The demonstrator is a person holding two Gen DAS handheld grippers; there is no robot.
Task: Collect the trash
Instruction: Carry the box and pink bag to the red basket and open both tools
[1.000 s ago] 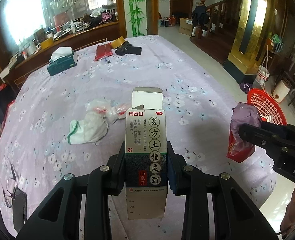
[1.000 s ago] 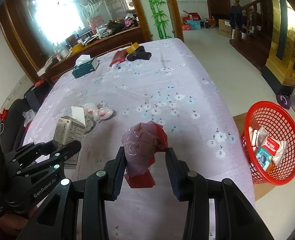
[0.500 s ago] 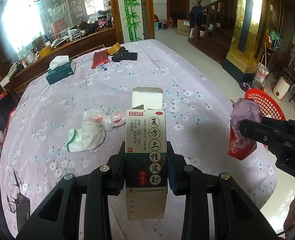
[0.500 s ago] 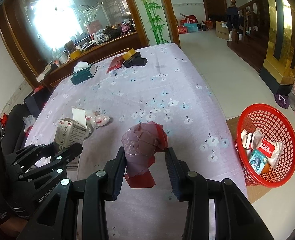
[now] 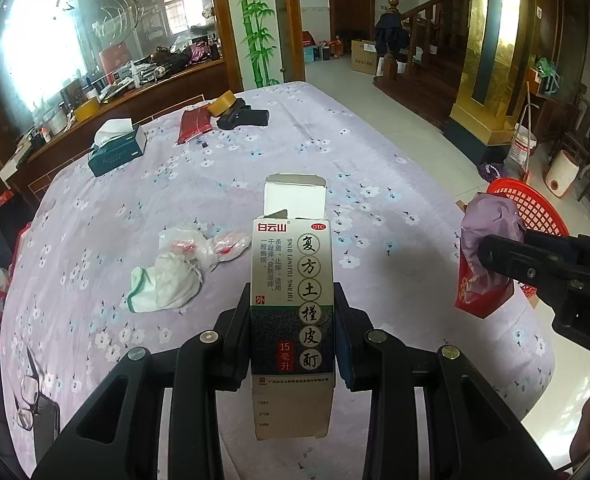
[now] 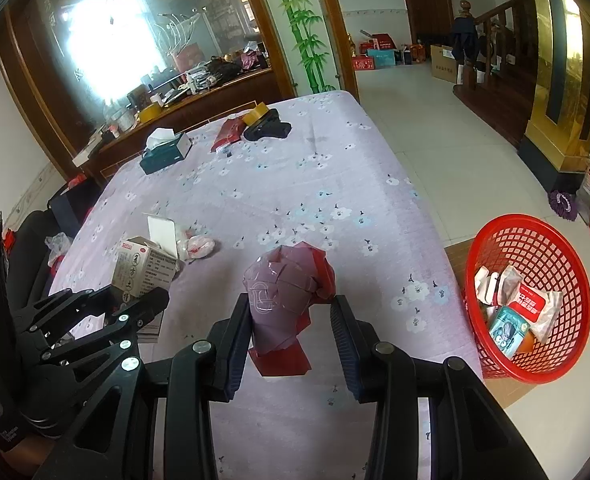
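Two pieces of rubbish are held above a desk (image 6: 295, 184) covered with a flowered lilac cloth, midway through a clear-up. An opened medicine carton (image 5: 293, 320) is pinched upright in the left claw (image 5: 293, 336), its top flap standing open and its sides pressed by both pads. A crumpled purple-and-red wrapper (image 6: 287, 304) is carried in the right claw (image 6: 291, 336); the wrapper hangs between the pads, which appear closed against it, though contact on the right-hand pad cannot be made out clearly.

Part of the work is judged done: several packets and wrappers already lie inside the red mesh basket (image 6: 535, 372), which stands on the floor just beside the desk's edge, to the right. Neither held item has yet been dropped in, and both claws are still over the desk rather than over the basket.

More is left on the cloth. A wad of white tissue and plastic film (image 5: 175, 276) lies near the middle of the desk, ahead of the carton, and looks like the next candidate for collection. At the far end, a tissue box (image 5: 117, 148), a red pouch (image 5: 193, 124), a roll of tape (image 5: 223, 102) and a black object (image 5: 247, 118) are seen; whether any of these counts as trash cannot be told. A pair of glasses (image 5: 29, 394) rests at the near left edge.
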